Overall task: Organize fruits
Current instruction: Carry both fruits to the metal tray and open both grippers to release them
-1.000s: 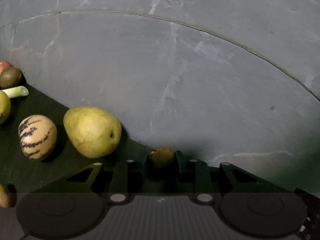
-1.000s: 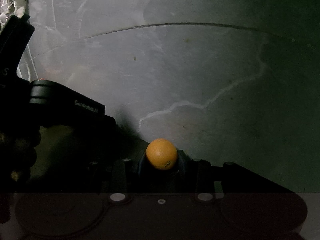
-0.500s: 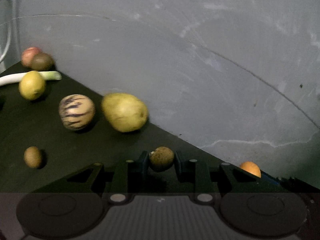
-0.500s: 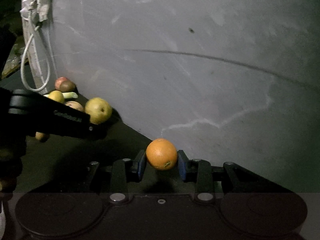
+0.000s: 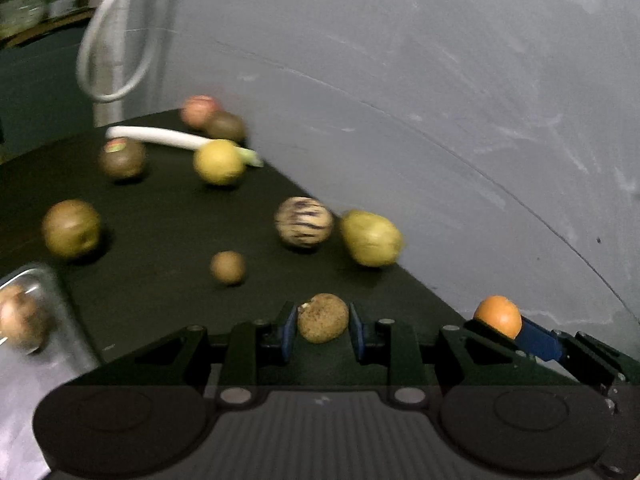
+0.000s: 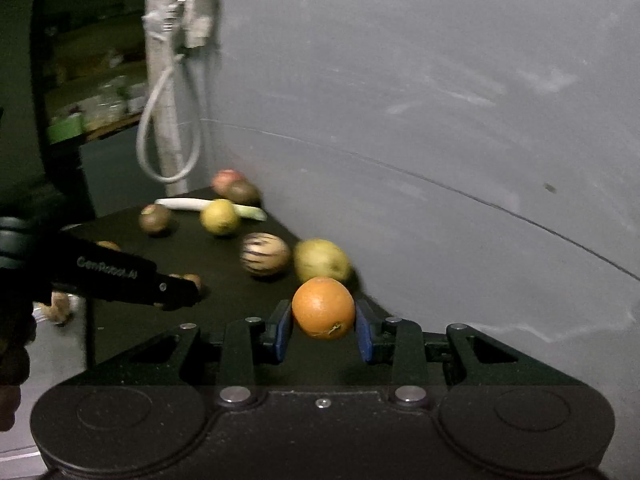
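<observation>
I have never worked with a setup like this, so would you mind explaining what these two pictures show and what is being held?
No robot arm here: a person holds a two-finger gripper in each hand, and each gripper has a wide-angle camera that looks forward along its fingers. The black shapes at the bottom of each picture are that gripper's own body.

In the left camera's picture, the left gripper is shut on a small rough brown fruit. In the right camera's picture, the right gripper is shut on an orange; the left gripper's dark finger shows at its left side.

Other produce lies on the black tabletop by a grey wall: a yellow-green pear, a striped melon-like fruit, a round yellow fruit, a white leek-like stalk, and several brownish fruits. The pictures are blurred.
</observation>
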